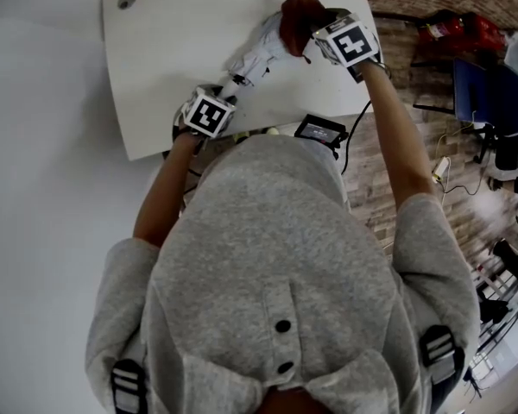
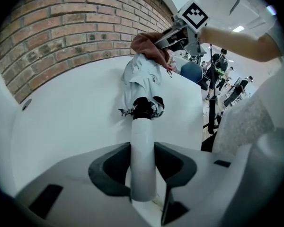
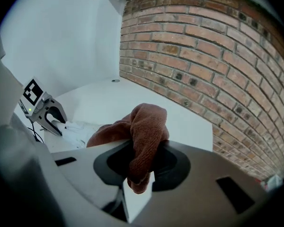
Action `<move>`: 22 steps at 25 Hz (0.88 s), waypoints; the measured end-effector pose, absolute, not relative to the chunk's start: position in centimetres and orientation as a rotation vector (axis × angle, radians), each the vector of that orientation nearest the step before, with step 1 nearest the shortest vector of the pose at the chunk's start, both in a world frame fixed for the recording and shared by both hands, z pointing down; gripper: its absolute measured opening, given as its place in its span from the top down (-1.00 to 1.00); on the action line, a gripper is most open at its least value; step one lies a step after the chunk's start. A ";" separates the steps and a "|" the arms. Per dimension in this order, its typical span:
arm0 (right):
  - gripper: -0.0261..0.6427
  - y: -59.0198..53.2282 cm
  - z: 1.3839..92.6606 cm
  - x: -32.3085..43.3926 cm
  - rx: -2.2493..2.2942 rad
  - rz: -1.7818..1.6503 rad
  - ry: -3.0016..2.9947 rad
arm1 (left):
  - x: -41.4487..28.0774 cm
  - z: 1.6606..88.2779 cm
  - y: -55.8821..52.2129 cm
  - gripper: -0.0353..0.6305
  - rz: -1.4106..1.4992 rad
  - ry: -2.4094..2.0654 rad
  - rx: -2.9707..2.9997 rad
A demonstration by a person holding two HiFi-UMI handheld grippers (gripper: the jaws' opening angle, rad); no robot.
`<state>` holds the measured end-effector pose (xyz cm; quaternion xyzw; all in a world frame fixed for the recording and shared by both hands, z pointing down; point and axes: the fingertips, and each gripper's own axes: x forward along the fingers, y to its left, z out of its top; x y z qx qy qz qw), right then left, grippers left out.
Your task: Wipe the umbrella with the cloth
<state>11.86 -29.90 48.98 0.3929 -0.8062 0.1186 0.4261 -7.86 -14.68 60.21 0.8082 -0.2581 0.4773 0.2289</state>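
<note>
A folded pale umbrella (image 1: 257, 57) lies on the white table (image 1: 173, 50), its canopy (image 2: 141, 82) pointing away from me. My left gripper (image 1: 209, 115) is shut on the umbrella's white handle (image 2: 143, 160) near the table's front edge. My right gripper (image 1: 345, 43) is shut on a reddish-brown cloth (image 3: 143, 136), and the cloth (image 1: 299, 17) rests on the far end of the canopy. In the left gripper view the cloth (image 2: 149, 46) covers the umbrella's tip. In the right gripper view the umbrella (image 3: 78, 130) shows past the cloth, with the left gripper (image 3: 43, 111) at its far end.
The table has a round hole (image 1: 126, 0) near its far left corner. A brick wall (image 3: 203, 46) runs behind the table. A small black device (image 1: 319, 131) lies at the table's front edge. Brick floor, chairs and cables (image 1: 466, 102) are on the right.
</note>
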 end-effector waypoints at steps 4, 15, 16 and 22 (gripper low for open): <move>0.67 -31.5 48.7 14.2 1.039 0.263 -1.927 | -8.0 60.4 -14.8 0.41 1.322 -0.705 2.222; 0.67 -34.5 46.6 17.7 1.099 0.118 -1.803 | -8.1 60.4 -14.6 0.41 1.318 -0.704 2.216; 0.67 -34.8 46.3 17.7 1.099 0.102 -1.796 | -8.1 60.5 -14.6 0.41 1.318 -0.704 2.216; 0.67 -37.4 43.9 16.3 1.125 0.014 -1.796 | -8.0 60.6 -14.6 0.41 1.310 -0.705 2.224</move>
